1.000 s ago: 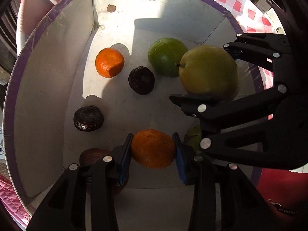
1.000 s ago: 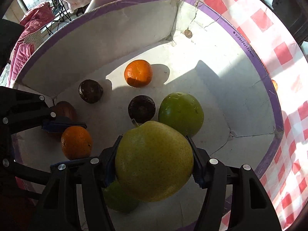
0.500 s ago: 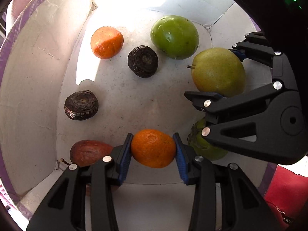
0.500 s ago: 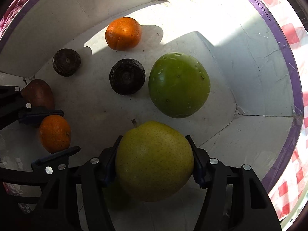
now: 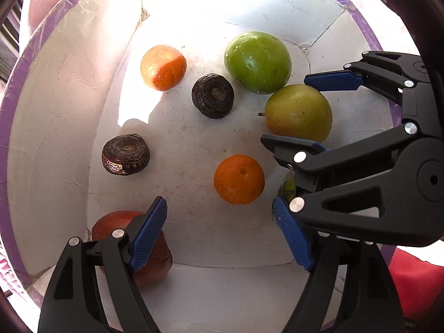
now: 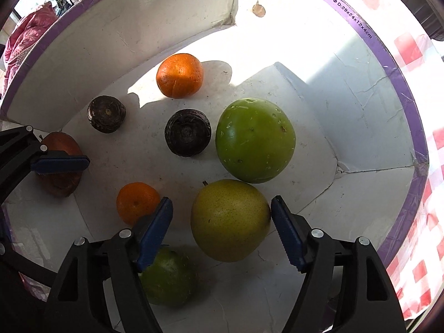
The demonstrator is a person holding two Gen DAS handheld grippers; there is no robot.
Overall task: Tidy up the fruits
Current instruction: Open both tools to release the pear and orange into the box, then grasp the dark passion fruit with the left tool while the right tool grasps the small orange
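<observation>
A white box with a purple rim [image 5: 16,88] [image 6: 402,88] holds the fruit. My left gripper [image 5: 222,233] is open; a small orange [image 5: 238,179] [image 6: 137,201] lies on the floor just ahead of it. My right gripper [image 6: 222,230] [image 5: 310,111] is open around a yellow-green pear [image 6: 230,220] [image 5: 298,113], which rests on the floor. Beyond lie a large green fruit [image 6: 255,140] [image 5: 258,62], a second orange [image 6: 179,75] [image 5: 163,67] and two dark wrinkled fruits [image 6: 187,131] [image 6: 106,113].
A reddish-brown fruit [image 5: 155,260] [image 6: 62,163] sits under my left gripper's left finger by the box wall. A small green fruit [image 6: 166,277] lies under my right gripper's left finger. A red-checked cloth [image 6: 416,55] lies outside the box.
Both grippers have opened. The left let go of the small orange and the right let go of the pear; both fruits now rest on the box floor.
</observation>
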